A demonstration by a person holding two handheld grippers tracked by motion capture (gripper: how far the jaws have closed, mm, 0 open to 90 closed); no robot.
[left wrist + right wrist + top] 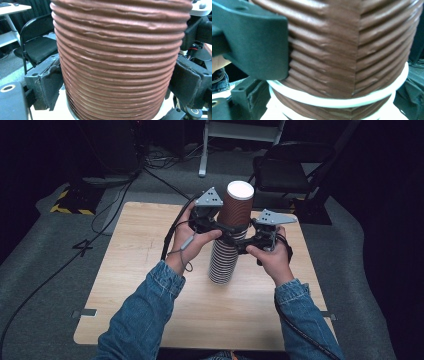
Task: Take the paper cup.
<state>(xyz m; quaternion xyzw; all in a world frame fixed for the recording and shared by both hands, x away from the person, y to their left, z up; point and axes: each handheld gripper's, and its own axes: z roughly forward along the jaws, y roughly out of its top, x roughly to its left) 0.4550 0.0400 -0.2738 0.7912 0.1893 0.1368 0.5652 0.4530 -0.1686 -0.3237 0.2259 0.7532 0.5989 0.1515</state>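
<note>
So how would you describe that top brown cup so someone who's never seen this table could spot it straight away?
Start at the wooden table and find the tall stack of cups standing mid-table between the left gripper and right gripper. The top brown cup rises bottom-up above the rest, the one showing its full ribbed wall and white base.

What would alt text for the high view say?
A person's two hand-held grippers, left gripper and right gripper, meet from both sides around a tall stack of brown paper cups standing upside down on a wooden table. Denim sleeves enter from below.
</note>
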